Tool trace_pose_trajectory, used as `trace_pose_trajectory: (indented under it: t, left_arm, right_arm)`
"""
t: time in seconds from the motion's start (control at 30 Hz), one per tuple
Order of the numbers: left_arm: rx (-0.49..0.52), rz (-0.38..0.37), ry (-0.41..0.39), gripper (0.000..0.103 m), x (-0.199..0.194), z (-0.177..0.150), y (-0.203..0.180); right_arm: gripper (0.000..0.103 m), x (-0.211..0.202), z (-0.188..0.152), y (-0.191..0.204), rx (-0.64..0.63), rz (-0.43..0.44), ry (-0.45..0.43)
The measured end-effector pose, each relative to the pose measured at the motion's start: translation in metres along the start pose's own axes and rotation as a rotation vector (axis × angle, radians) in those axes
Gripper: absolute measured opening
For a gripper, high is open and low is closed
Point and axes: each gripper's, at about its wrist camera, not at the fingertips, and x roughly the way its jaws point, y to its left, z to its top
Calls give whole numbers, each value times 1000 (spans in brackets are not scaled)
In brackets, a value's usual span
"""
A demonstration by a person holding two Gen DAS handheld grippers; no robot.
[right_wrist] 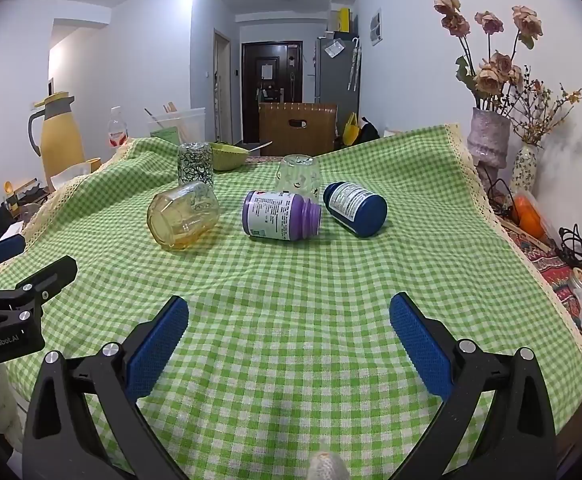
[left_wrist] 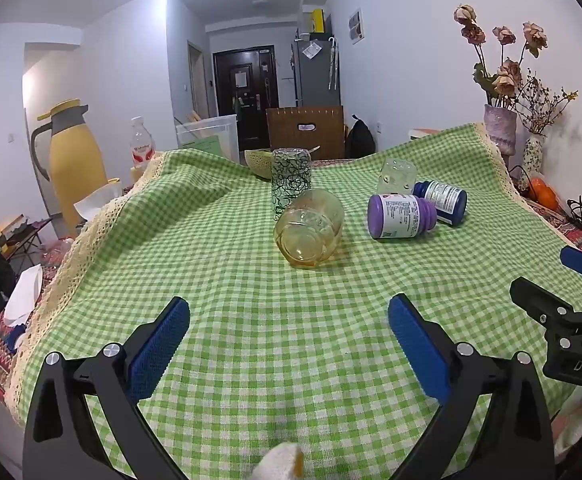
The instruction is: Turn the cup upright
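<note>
A yellow glass cup (left_wrist: 308,229) lies on its side on the green checked cloth (left_wrist: 251,320), its base toward me; it also shows in the right wrist view (right_wrist: 183,215). Behind it a tall glass with black scribbles (left_wrist: 291,181) stands mouth down, also in the right wrist view (right_wrist: 195,164). A small clear cup with dots (left_wrist: 396,176) stands mouth down too (right_wrist: 298,175). My left gripper (left_wrist: 289,314) is open and empty, well short of the yellow cup. My right gripper (right_wrist: 289,314) is open and empty, near the front of the cloth.
A purple bottle (right_wrist: 279,216) and a blue bottle (right_wrist: 355,209) lie on their sides right of the yellow cup. Vases with dried flowers (right_wrist: 487,148) stand at the far right. A yellow thermos jug (left_wrist: 73,160) and a green bowl (right_wrist: 229,156) are at the back left.
</note>
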Motion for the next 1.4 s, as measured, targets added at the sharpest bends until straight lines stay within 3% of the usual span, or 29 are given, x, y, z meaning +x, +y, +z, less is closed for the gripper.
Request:
trace_pose_trajectory:
  t: [1.4]
  left_arm:
    - [-51, -1, -21, 96, -8, 3, 10]
  right_arm:
    - [97, 1, -3, 5, 5, 3, 3]
